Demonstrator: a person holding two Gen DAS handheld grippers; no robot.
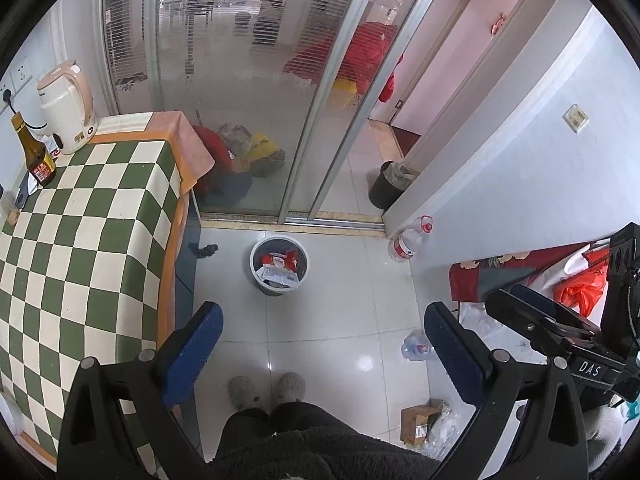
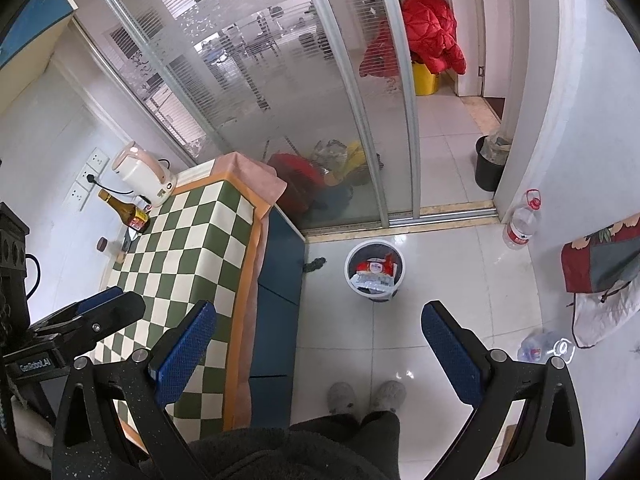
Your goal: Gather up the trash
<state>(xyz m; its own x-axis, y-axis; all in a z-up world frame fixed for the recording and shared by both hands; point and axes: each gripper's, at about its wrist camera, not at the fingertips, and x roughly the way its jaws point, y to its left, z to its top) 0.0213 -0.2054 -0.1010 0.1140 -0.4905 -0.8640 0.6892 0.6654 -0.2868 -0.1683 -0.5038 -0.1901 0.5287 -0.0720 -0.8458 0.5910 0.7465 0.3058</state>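
- Left gripper (image 1: pixel 322 344): jaws apart, empty, held high over floor.
- Right gripper (image 2: pixel 318 344): jaws apart, empty.
- Bin (image 1: pixel 279 264): 12 o'clock ahead, wrappers inside.
- Crushed bottle (image 1: pixel 416 347): floor, 3 o'clock; likely next pick; descend straddling it, close gently.

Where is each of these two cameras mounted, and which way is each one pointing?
Left wrist view: sits on the left gripper, held high, looking down past open jaws at the trash bin and checkered table; the person's slippers and the right gripper show.
Right wrist view: sits on the right gripper, facing the same way, the table further left; the left gripper shows.
Both share the bin, kettle and glass door.
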